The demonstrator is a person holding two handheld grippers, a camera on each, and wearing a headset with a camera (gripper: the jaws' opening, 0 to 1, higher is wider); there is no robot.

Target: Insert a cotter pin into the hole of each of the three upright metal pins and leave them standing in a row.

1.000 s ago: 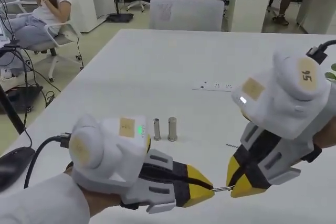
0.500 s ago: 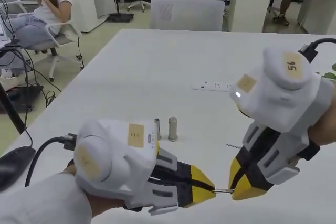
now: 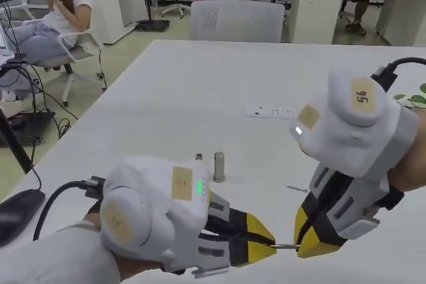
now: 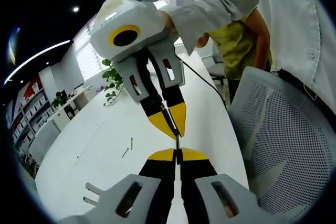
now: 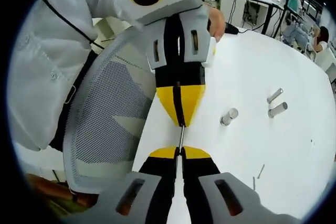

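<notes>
The left gripper point(image 3: 263, 248) is clenching one end of a cotter pin point(image 3: 285, 247) and the right gripper point(image 3: 308, 249) is clenching the other end. The thin wire is bridging the short gap between their yellow tips, just above the near edge of the table point(image 3: 200, 84). Each gripper view is showing the same thing: its own jaws closed on the wire at the bottom, and the other gripper's closed tips meeting it from the top. I am reading this as a mid-air regrasp or handover, getting the cotter pin set in one gripper before an insertion. The next move is calling for one gripper to let go while the other keeps enough wire sticking out past its tips. That tip then has to be carried to a metal pin and lined up with its cross hole, probably with the free gripper steadying the pin so it is not toppling. Further out, toward the middle of the table, one metal pin point(image 3: 218, 166) is standing upright. A second pin point(image 3: 198, 157) is peeking over the left gripper's body just beside it. The right gripper view is adding a lone pin point(image 5: 229, 116) set apart from a pair. Whether any of them is already carrying a cotter pin is too small to tell. No tray or box is holding parts: spare cotter pins point(image 5: 261, 170) are lying loose on the bare table near the right gripper, and a power strip point(image 3: 269, 110) is lying beyond, toward the far edge.
</notes>
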